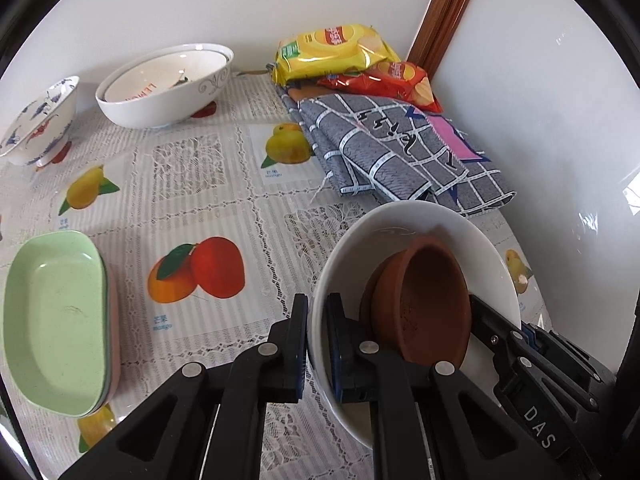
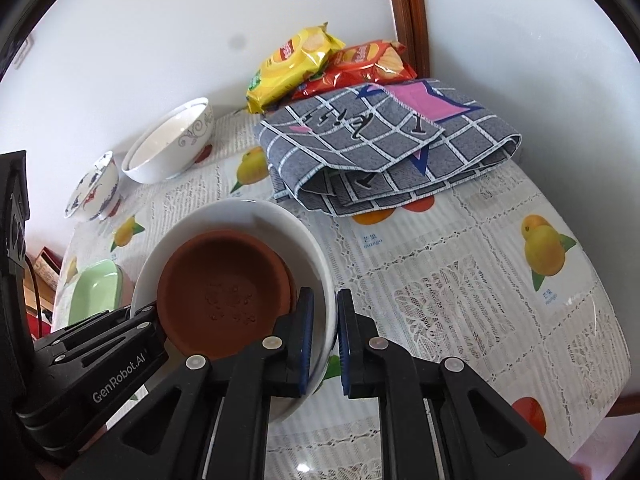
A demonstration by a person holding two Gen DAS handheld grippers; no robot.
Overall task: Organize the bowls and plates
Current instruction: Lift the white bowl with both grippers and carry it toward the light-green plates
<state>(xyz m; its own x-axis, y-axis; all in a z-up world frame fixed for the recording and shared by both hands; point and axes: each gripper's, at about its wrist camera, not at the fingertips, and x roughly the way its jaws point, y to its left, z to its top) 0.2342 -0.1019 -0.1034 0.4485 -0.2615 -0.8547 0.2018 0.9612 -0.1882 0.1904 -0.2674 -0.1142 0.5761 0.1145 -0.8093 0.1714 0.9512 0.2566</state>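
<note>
Both claws are clamped on the rim of the white plate (image 1: 480, 240), on opposite sides: the left gripper (image 1: 316, 344) pinches its left edge, and the right gripper (image 2: 322, 344) pinches its right edge, each with 1 blue pad inside the rim and 1 outside. Nested in the plate sit the terracotta saucers (image 2: 224, 292), at least 2 by the look of the left view. The plate appears tilted and probably raised off the fruit-print tablecloth (image 2: 460, 280), near the folded grey cloth (image 2: 380, 152). Glazed ceramic is likely stiff, smooth and breakable, with the unglazed saucers adding weight and free to slide. Gripping opposite rims and keeping the plate level seems the safe hold.
</note>
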